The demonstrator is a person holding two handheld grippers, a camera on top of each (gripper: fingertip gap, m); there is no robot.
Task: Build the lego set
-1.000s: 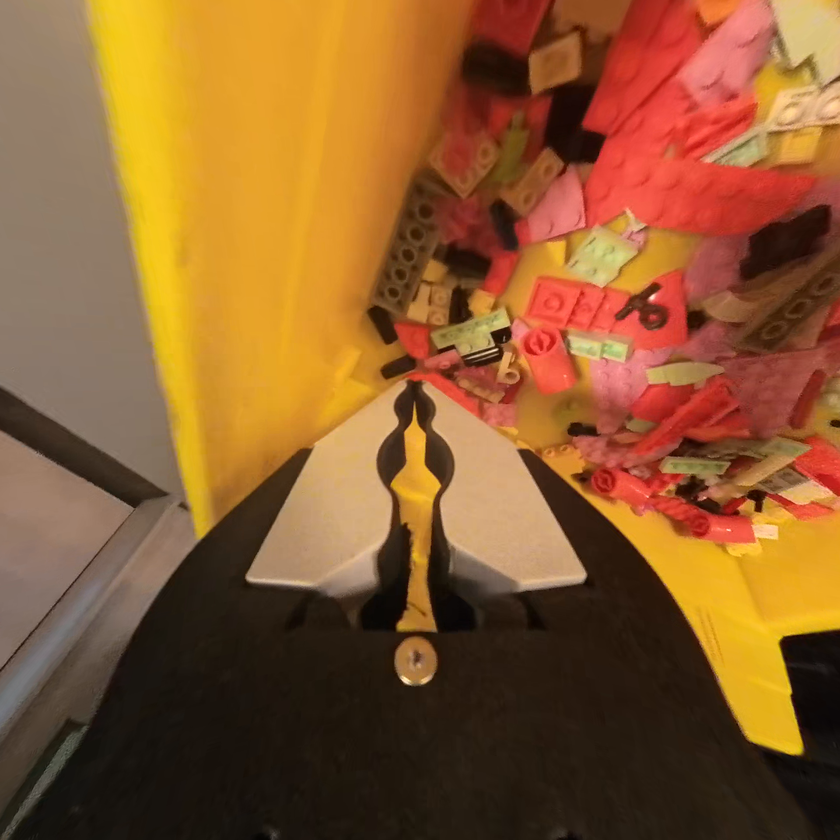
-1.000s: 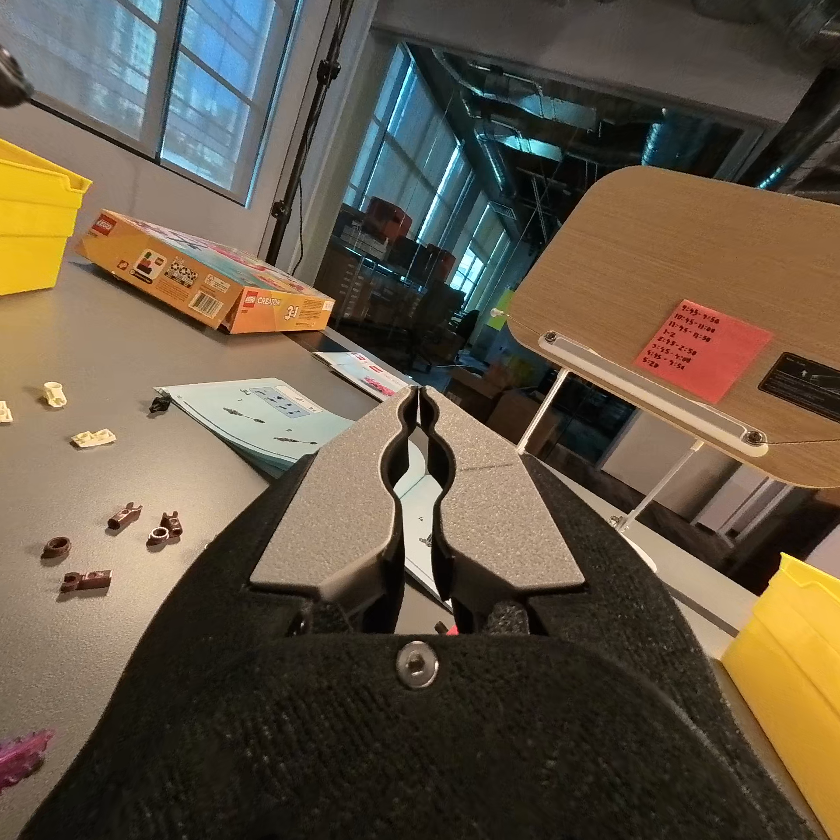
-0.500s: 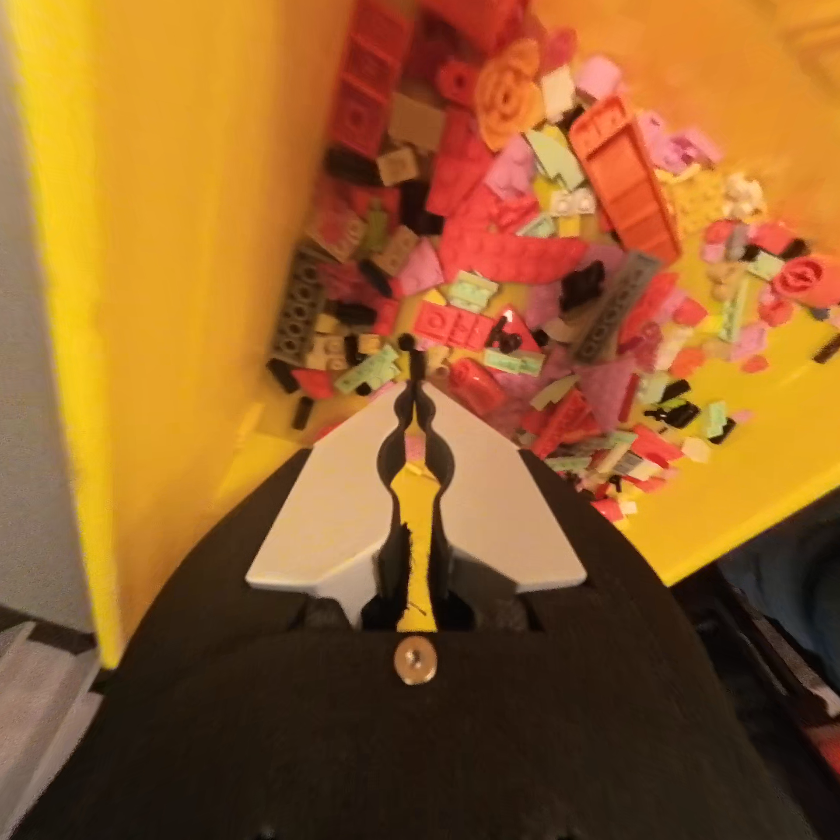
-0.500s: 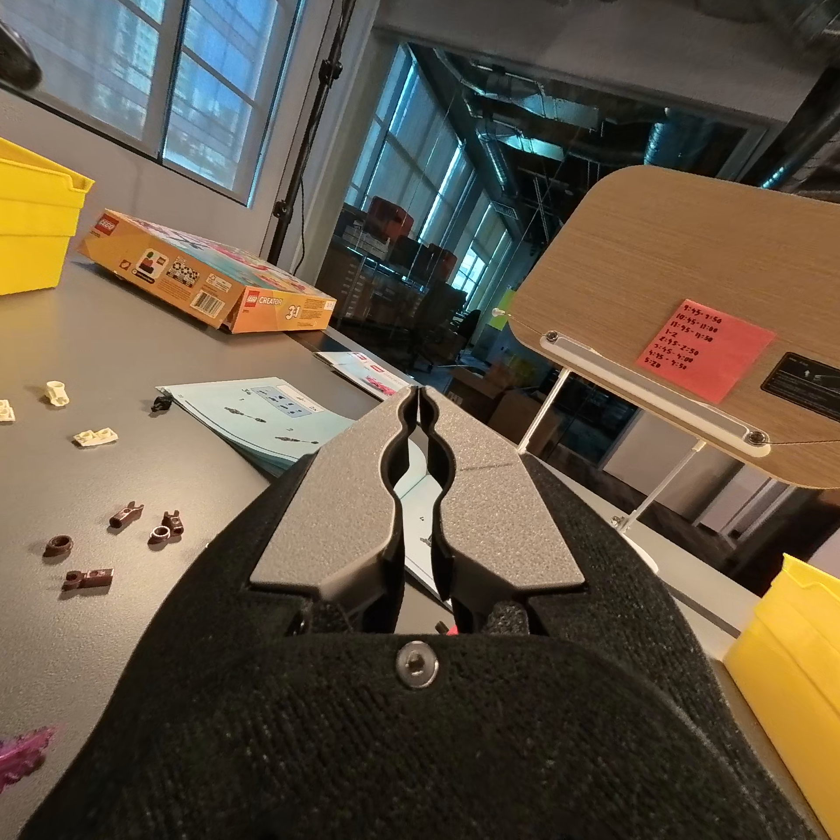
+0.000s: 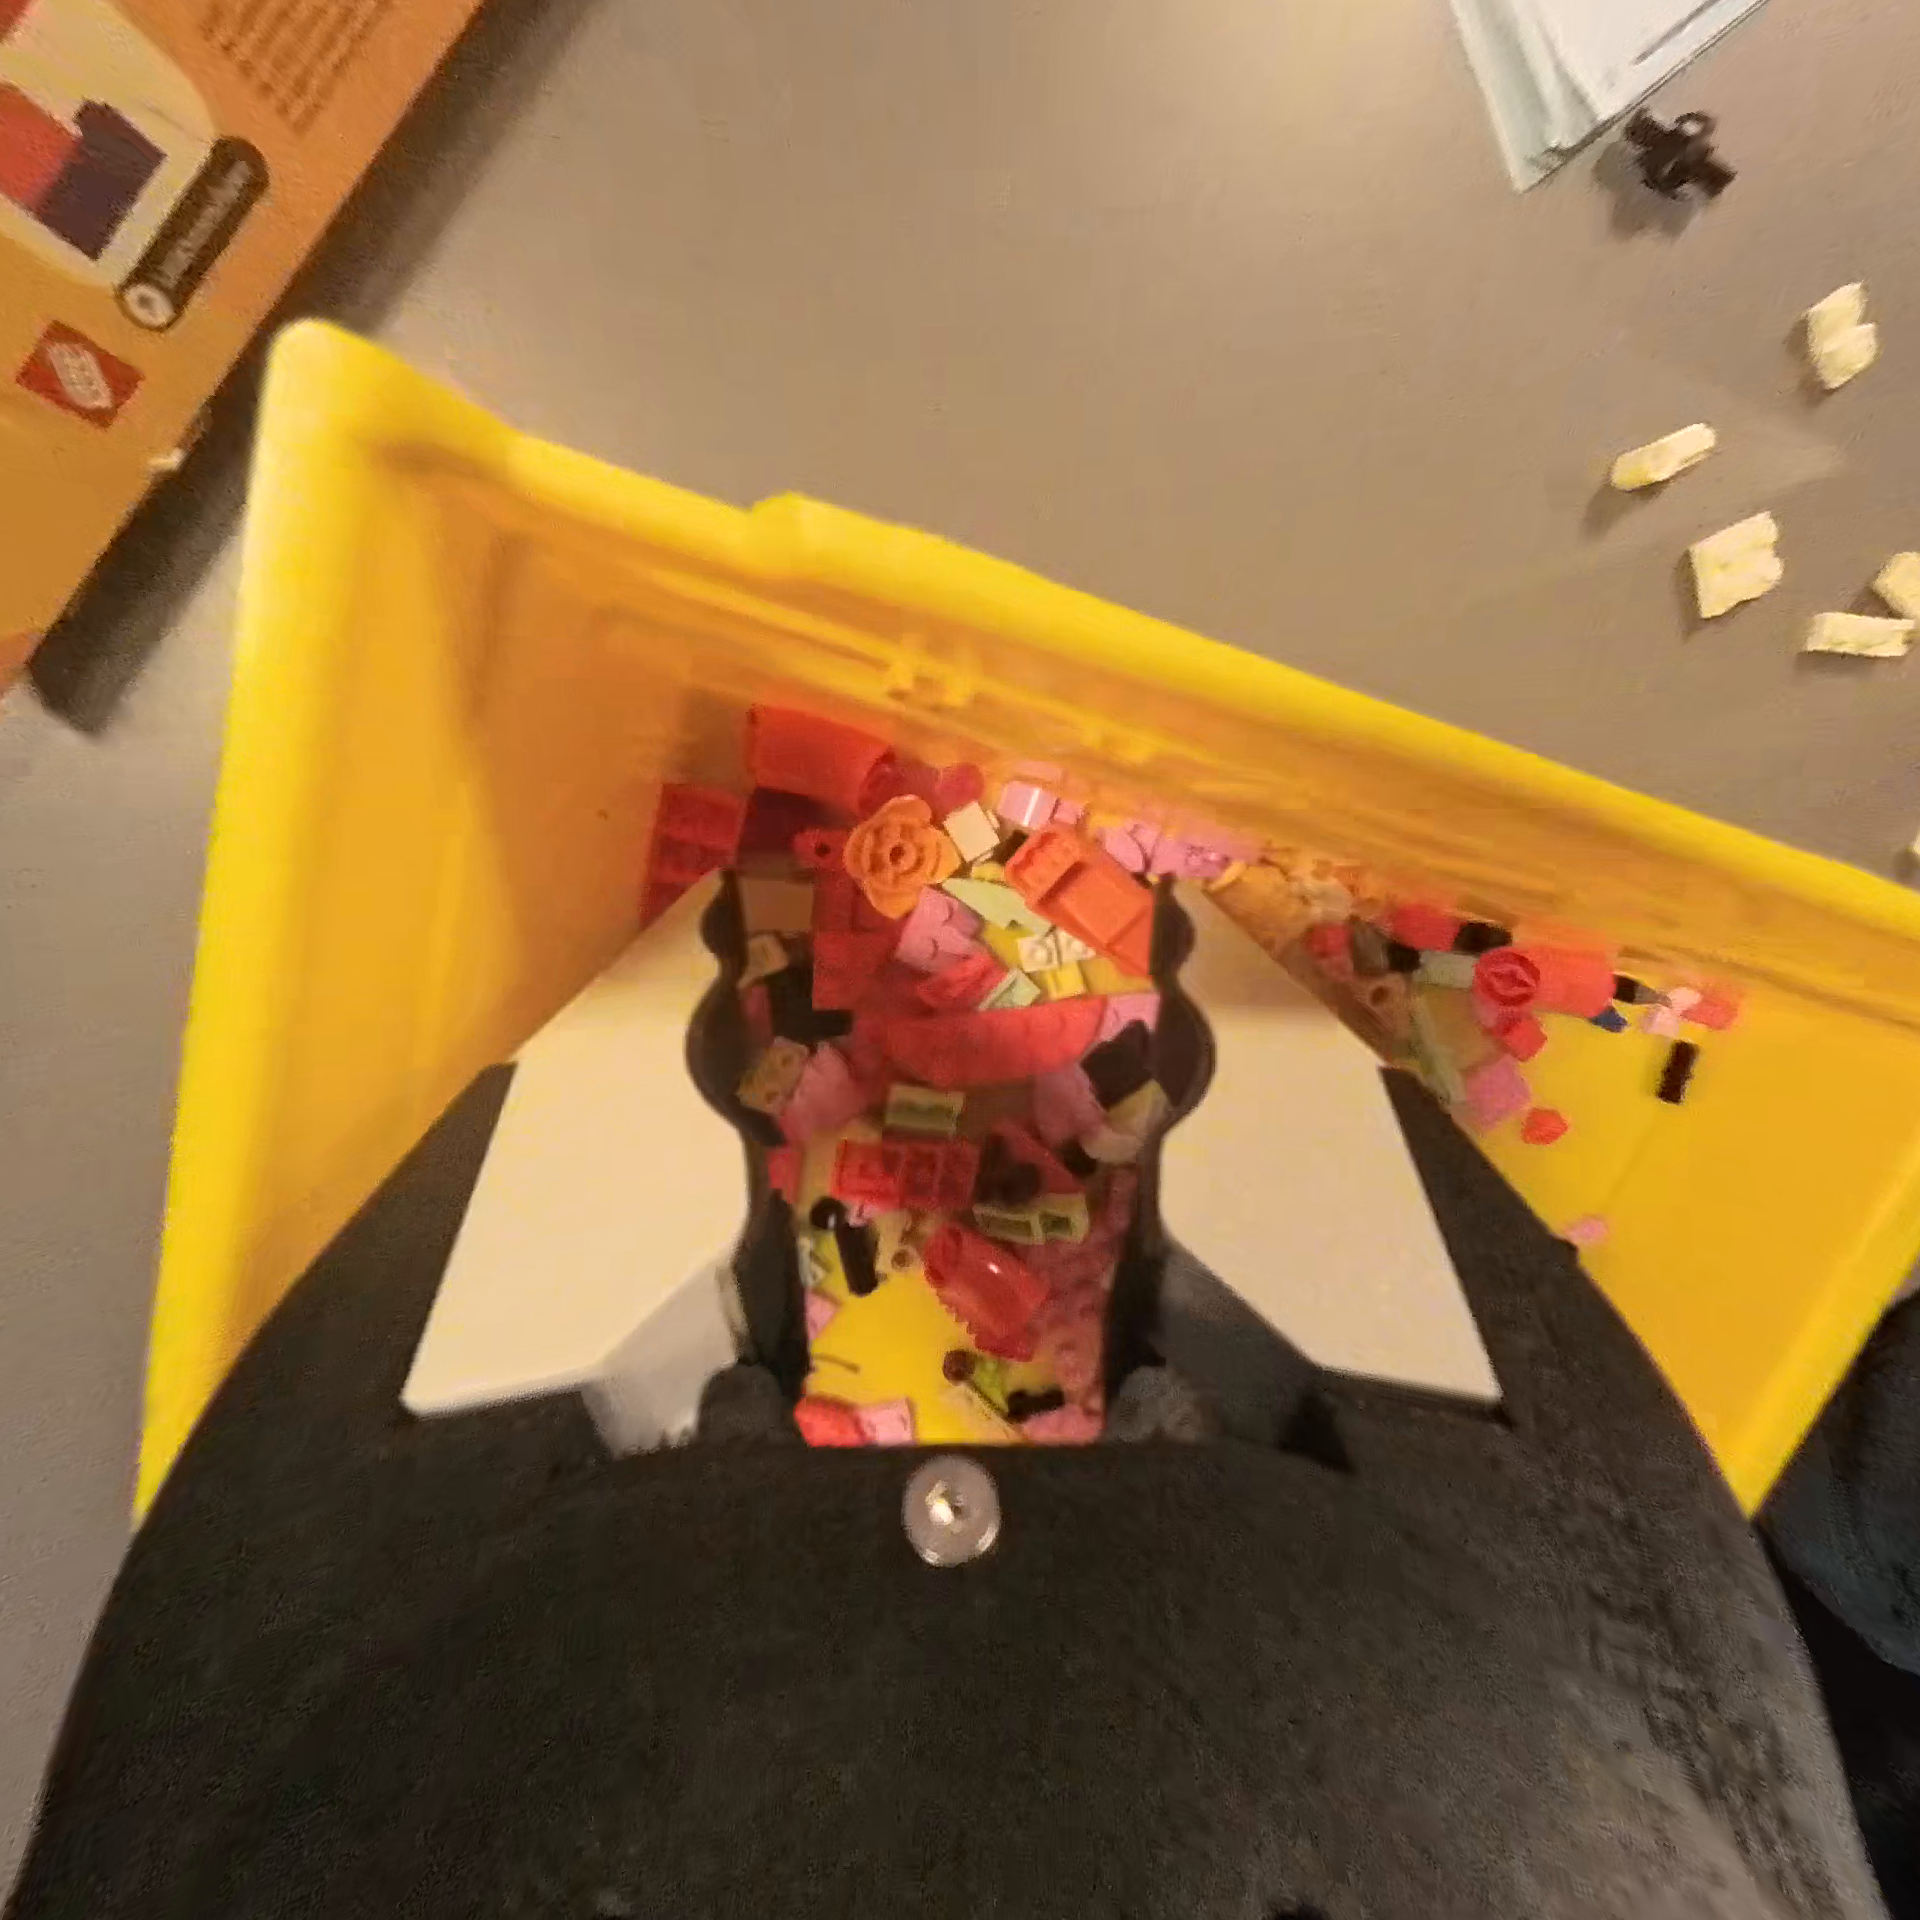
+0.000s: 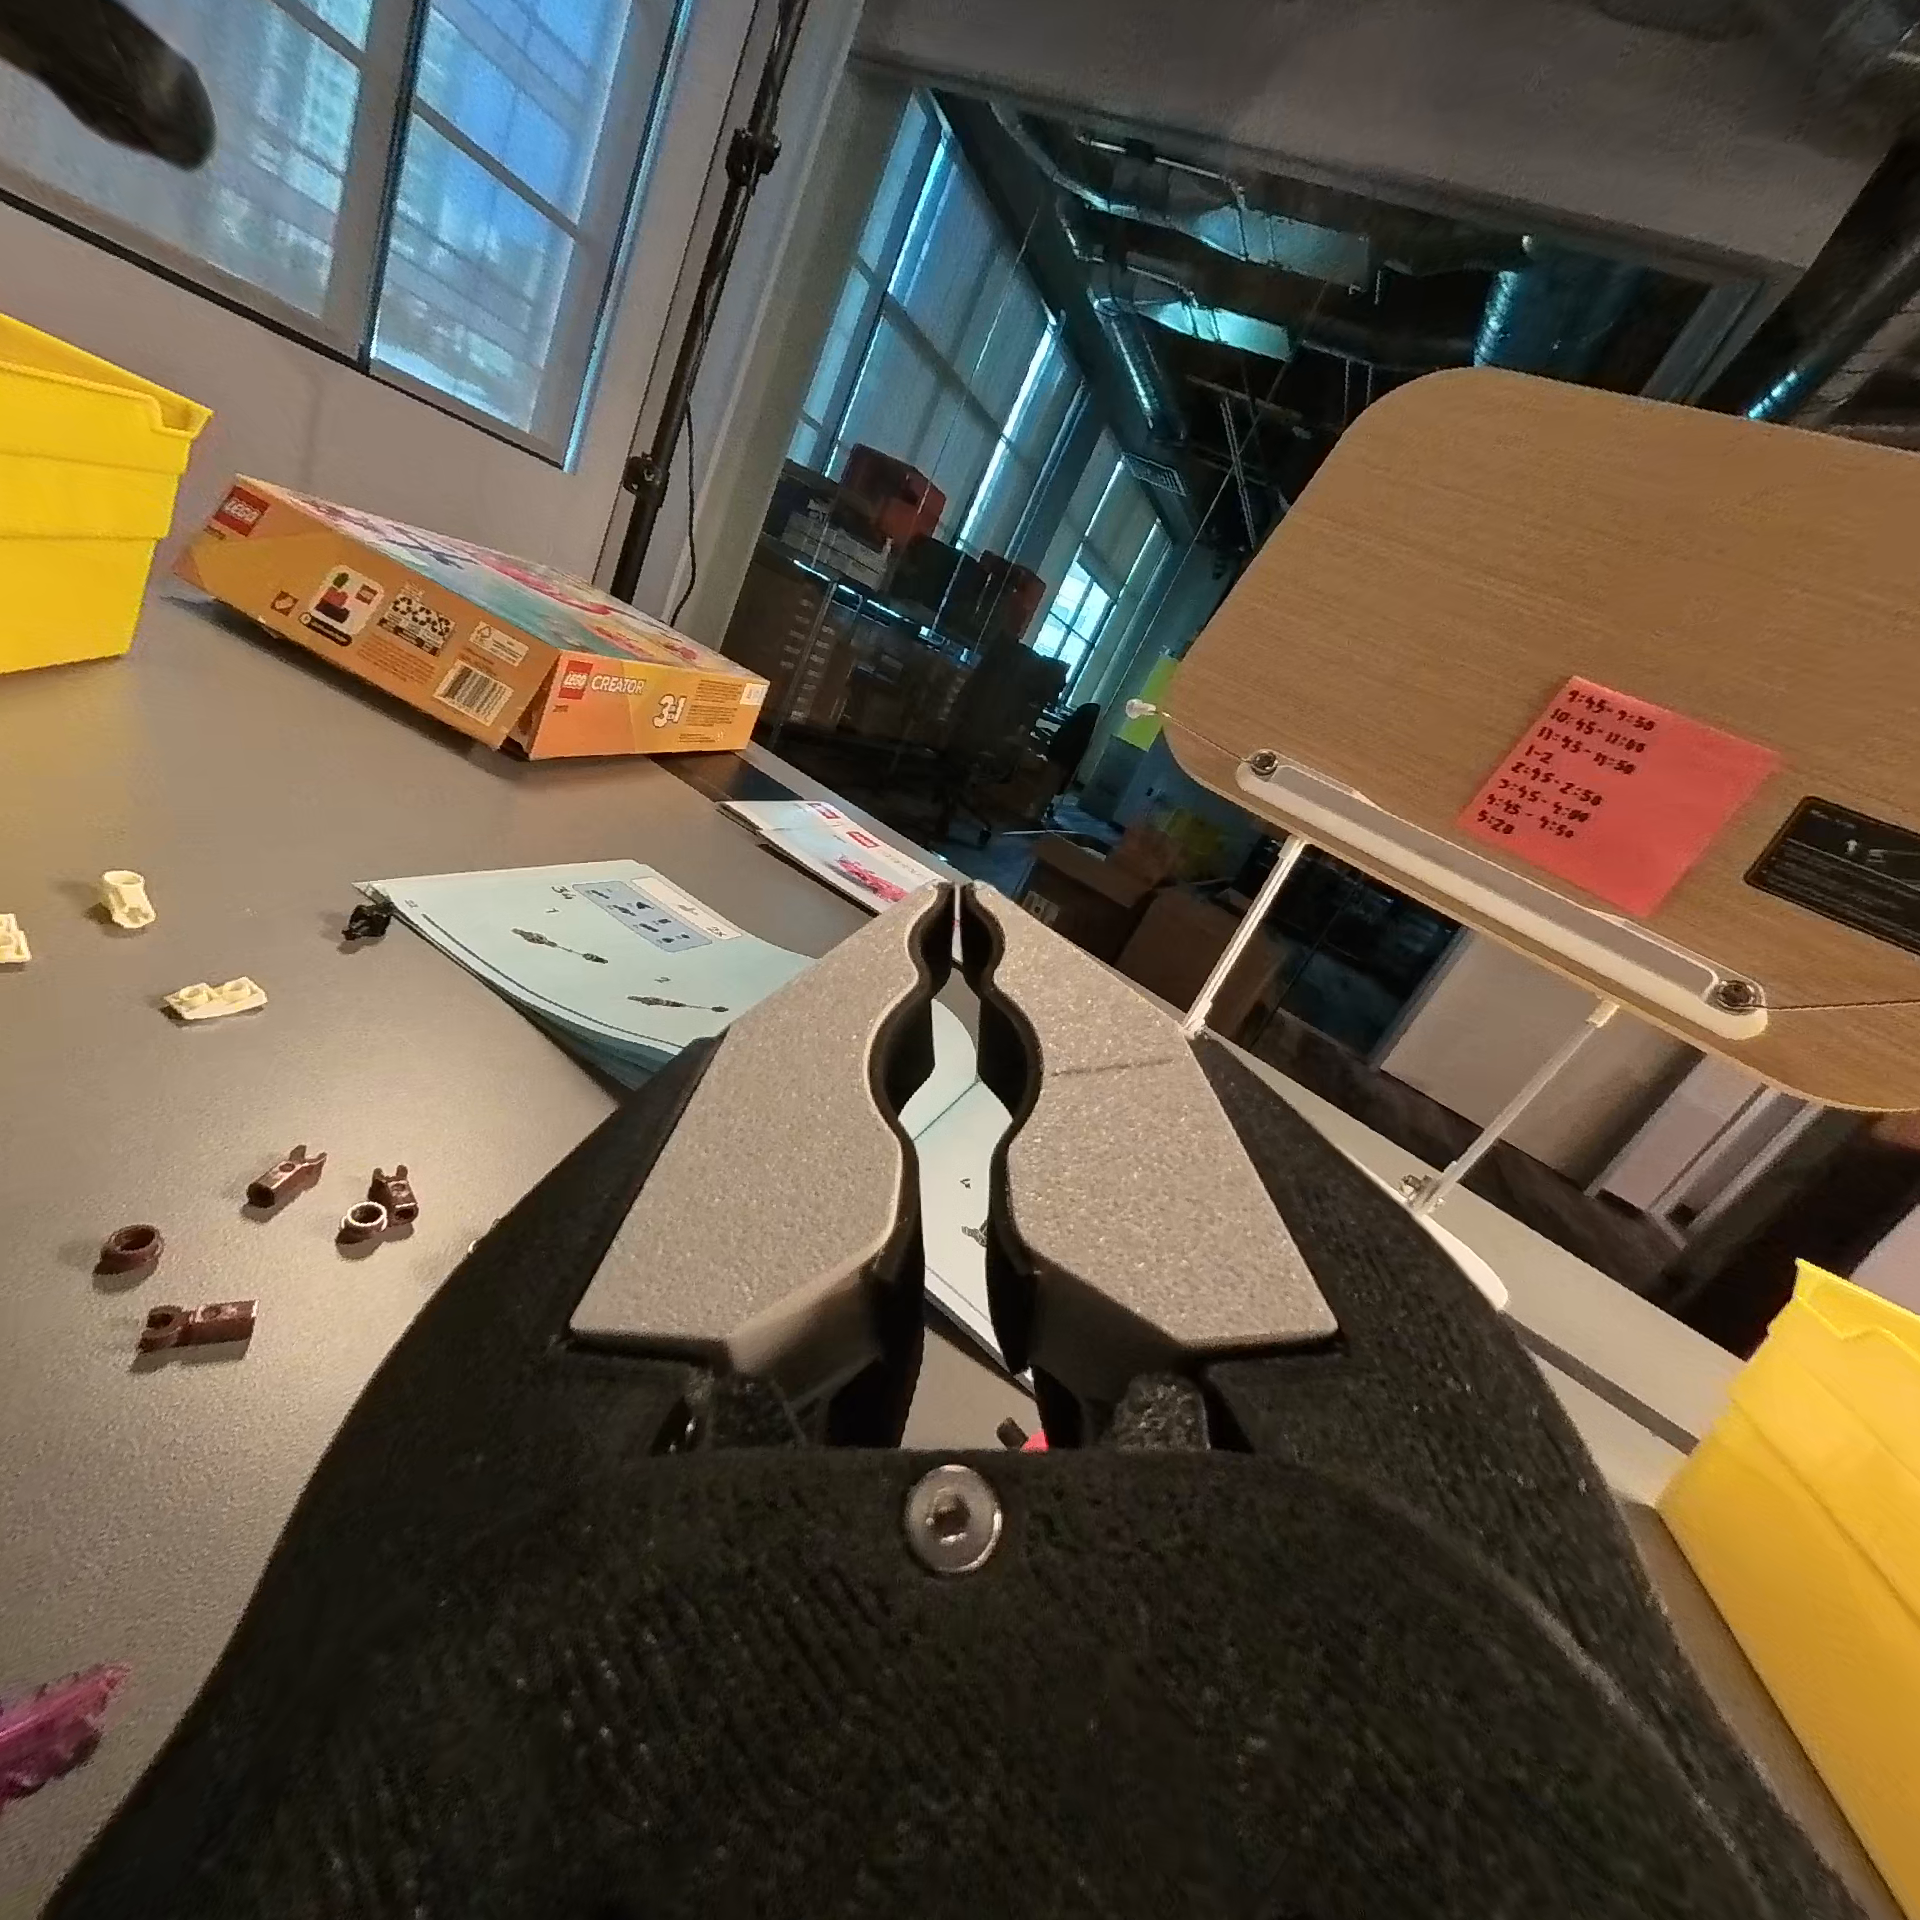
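Observation:
My left gripper (image 5: 945, 894) is open wide and holds nothing. It hangs above a yellow bin (image 5: 416, 727) and points down into a heap of small toy bricks (image 5: 935, 1049), mostly red, pink and pale green. An orange flower piece (image 5: 899, 854) and an orange-red sloped brick (image 5: 1091, 894) lie beyond the fingertips. My right gripper (image 6: 958, 891) is shut with nothing between its pads. It hovers over the grey table (image 6: 260, 831), just above a pale blue instruction booklet (image 6: 582, 956).
An orange cardboard box (image 6: 468, 634), cream pieces (image 6: 213, 1000) and dark brown pieces (image 6: 286, 1179) lie on the table. Yellow bins stand far left (image 6: 73, 520) and near right (image 6: 1818, 1507). A wooden board on a stand (image 6: 1558, 623) rises at the right. My right fingertips sit around 35 cm from my left ones.
My left gripper's jaws have opened wide from shut. It has drawn back from the bricks, so the bin's rim and the table beyond now show. The right gripper has barely moved.

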